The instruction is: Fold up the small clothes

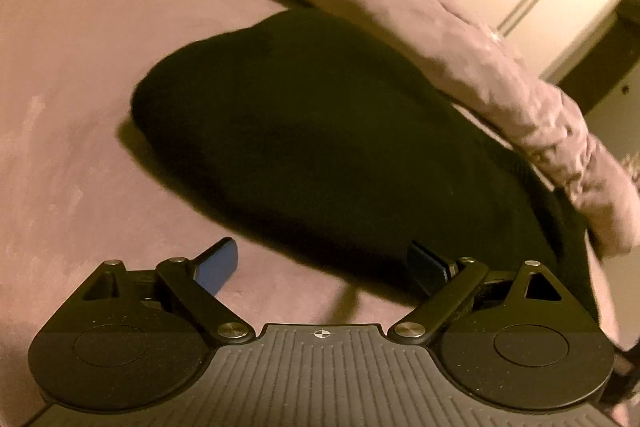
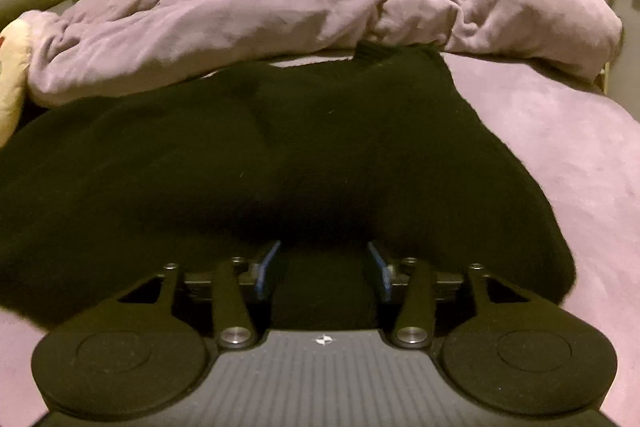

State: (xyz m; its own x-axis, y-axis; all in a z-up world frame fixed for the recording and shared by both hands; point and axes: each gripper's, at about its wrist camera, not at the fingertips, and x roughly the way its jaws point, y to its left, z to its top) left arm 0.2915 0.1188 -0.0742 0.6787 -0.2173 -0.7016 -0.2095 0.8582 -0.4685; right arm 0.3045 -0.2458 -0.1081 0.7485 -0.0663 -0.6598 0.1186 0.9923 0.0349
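Both claws gape empty: left claw (image 1: 322,263), right claw (image 2: 324,267); black garment's (image 2: 280,155) folds unreadable.

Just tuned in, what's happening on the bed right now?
A person holds a claw in each hand over a black garment spread on the bed, beside a bunched blanket. The left claw is wide open at the garment's edge. The right claw is open above the cloth, gripping nothing.
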